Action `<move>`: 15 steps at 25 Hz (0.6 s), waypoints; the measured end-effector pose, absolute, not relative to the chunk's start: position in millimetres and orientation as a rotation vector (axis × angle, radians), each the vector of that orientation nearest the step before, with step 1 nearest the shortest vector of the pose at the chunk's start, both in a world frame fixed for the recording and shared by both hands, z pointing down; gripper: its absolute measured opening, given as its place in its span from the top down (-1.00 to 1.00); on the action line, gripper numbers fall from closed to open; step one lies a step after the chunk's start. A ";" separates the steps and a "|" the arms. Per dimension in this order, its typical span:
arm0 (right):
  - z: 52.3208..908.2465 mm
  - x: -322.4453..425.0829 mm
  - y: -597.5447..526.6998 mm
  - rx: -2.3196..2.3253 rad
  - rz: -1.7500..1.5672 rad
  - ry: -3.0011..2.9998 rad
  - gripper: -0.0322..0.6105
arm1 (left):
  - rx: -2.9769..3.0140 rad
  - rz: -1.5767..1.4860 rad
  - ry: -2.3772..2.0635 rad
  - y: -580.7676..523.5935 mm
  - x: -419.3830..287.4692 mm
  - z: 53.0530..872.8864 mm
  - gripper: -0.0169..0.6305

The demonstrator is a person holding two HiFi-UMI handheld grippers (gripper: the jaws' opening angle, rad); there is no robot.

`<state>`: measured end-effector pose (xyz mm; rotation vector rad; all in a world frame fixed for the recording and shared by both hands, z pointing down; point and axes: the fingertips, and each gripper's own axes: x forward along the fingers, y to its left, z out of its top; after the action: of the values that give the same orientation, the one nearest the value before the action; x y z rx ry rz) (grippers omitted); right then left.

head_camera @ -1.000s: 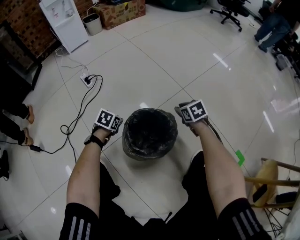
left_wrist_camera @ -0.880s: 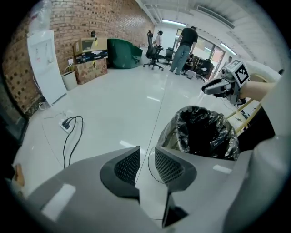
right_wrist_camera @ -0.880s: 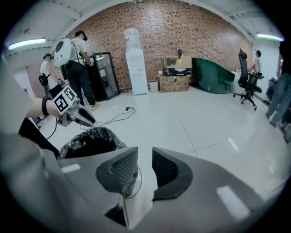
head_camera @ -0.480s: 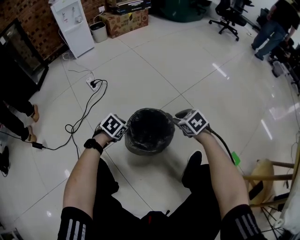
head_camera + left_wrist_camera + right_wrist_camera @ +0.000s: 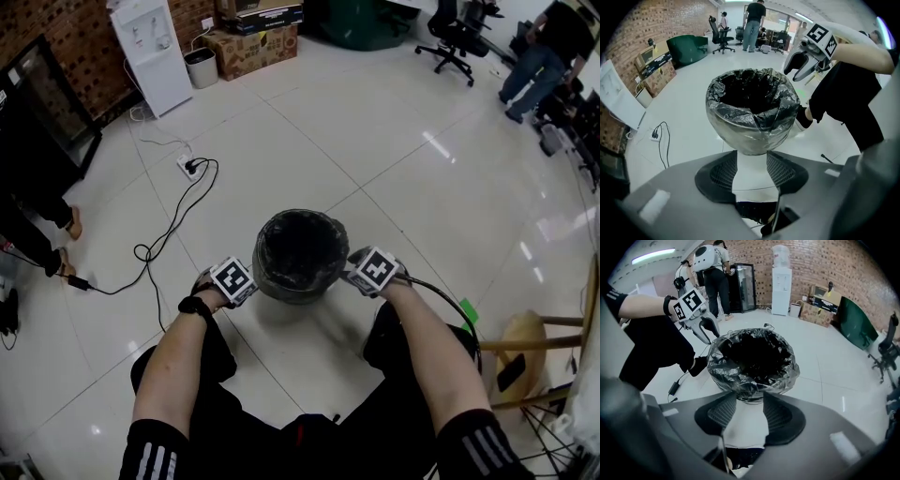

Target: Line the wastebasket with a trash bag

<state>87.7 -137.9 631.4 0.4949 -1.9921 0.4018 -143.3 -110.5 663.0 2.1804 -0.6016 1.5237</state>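
The round wastebasket [image 5: 300, 258] stands on the white floor tiles, with a black trash bag [image 5: 752, 96] inside it and the bag's edge folded over the rim. My left gripper [image 5: 239, 281] is at the basket's near left, just clear of it. My right gripper [image 5: 367, 272] is at the near right. Both have just been opening; in the left gripper view the left gripper [image 5: 751, 166] and in the right gripper view the right gripper [image 5: 749, 411] show only bare floor between the pads. Each gripper shows across the basket in the other's view: right gripper [image 5: 806, 65], left gripper [image 5: 705, 329].
A power strip with a black cable [image 5: 192, 167] lies on the floor at left. A wooden stool [image 5: 534, 342] stands at right, next to a green floor mark [image 5: 467, 314]. A water dispenser [image 5: 155, 47], a small bin [image 5: 200, 66] and a cardboard box [image 5: 251, 42] stand at the back.
Both grippers have drawn back from the basket's left and right rim toward the person's legs. The basket stays where it was.
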 end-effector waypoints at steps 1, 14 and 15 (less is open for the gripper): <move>635.9 85.8 -137.6 0.489 0.380 -1.990 0.31 | 2.200 1.536 -0.621 -112.6 -143.0 666.6 0.36; 686.7 79.4 -135.3 0.454 0.419 -1.893 0.25 | 2.330 1.573 -0.573 -133.5 -116.0 686.7 0.31; 689.1 78.6 -136.5 0.449 0.417 -1.897 0.25 | 2.327 1.583 -0.564 -134.1 -115.1 688.9 0.30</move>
<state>78.6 -136.5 689.1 0.4490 -1.8966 0.4167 -115.1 -134.1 688.9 2.3265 -0.5643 1.5831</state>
